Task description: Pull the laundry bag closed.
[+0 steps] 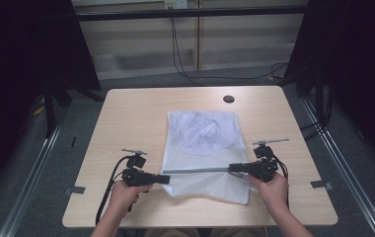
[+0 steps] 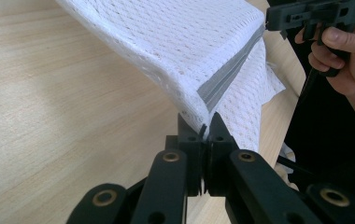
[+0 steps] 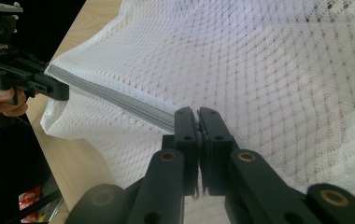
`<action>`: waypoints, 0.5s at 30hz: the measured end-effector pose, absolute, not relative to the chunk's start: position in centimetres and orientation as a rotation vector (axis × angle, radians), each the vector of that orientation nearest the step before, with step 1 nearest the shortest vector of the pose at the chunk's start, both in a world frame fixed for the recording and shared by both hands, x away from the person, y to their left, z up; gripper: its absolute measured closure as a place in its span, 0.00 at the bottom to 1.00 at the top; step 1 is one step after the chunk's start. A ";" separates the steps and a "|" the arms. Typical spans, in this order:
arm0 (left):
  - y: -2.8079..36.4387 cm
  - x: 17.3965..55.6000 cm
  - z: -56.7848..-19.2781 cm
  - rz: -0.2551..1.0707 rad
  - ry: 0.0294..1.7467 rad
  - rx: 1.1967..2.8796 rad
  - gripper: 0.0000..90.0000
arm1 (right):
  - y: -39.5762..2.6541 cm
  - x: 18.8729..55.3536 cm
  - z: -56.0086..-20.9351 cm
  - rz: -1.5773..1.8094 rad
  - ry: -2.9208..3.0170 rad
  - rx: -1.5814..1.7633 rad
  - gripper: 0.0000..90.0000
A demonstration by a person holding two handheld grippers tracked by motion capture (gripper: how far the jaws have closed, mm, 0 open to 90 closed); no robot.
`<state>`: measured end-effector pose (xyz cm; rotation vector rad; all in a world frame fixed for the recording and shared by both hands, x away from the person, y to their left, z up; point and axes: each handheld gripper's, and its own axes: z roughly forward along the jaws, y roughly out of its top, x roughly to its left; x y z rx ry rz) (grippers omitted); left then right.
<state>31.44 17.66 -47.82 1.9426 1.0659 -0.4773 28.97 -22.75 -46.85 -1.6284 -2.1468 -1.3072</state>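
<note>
A white mesh bag (image 1: 203, 148) with a grey zipper band (image 1: 195, 171) lies on the light wooden table (image 1: 126, 123), with crumpled white cloth inside its far half. My left gripper (image 1: 166, 178) is shut on the left end of the grey zipper band (image 2: 222, 84), the mesh (image 2: 189, 42) rising from its closed jaws. My right gripper (image 1: 232, 169) is shut on the right end of the same band (image 3: 119, 100), with mesh (image 3: 259, 70) spread beyond it. The band is stretched straight between both grippers, lifted a little above the table.
A dark round hole (image 1: 228, 98) sits near the table's far edge. Black curtains stand on both sides, and cables run across the floor behind the table. Bare tabletop (image 2: 49, 93) lies left of the bag.
</note>
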 end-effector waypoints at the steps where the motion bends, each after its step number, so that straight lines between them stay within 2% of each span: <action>1: 17.6 31.4 -47.8 -0.478 1.064 1.947 0.98 | -22.8 29.0 -46.9 -1.307 -2.148 -1.628 0.97; 15: 17.6 31.4 -47.9 -0.483 1.066 1.947 0.98 | -23.4 28.8 -46.9 -1.305 -2.147 -1.637 0.97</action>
